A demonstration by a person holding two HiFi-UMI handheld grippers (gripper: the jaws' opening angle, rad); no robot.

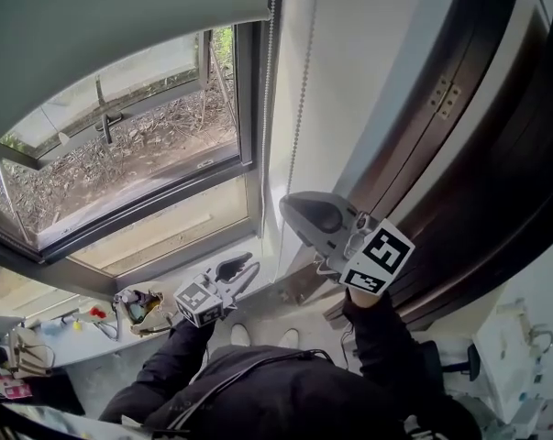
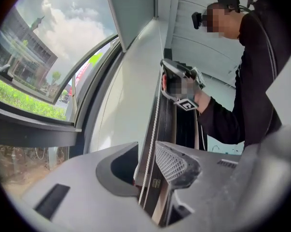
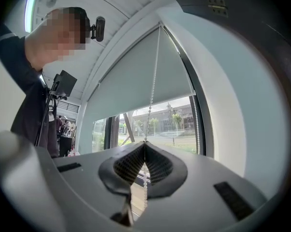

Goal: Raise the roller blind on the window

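Item: roller blind (image 1: 120, 26), pale grey, at 10 to 11 o'clock in the head view. It covers one part of the window (image 1: 138, 145) and the rest of the pane shows bare past its hem. Item: bead chain (image 1: 299, 108), white, hanging just beside the blind's edge. It runs from 12 o'clock toward the middle of the head view, between the window frame and the white wall (image 1: 368, 71). Item: right gripper (image 1: 287, 207), just past centre toward 4 o'clock, nose against the chain. Its own view shows the two ribbed pads pressed together with the chain pinched at their tips, beads running on above and below, so it is clenched on the chain. Item: left gripper (image 1: 248, 268), at 7 o'clock, near the windowsill (image 1: 166, 236). Its own view shows the jaws standing apart with the chain passing through the gap and neither pad pressing on it, so it is released. Item: dark wooden door frame (image 1: 459, 154), at 2 to 4 o'clock, beyond the right gripper. Item: dark sleeves (image 1: 377, 337) of the person, at 5 to 7 o'clock, one behind each gripper. Item: small clutter on a ledge (image 1: 38, 333) at 8 o'clock, too small to tell apart.
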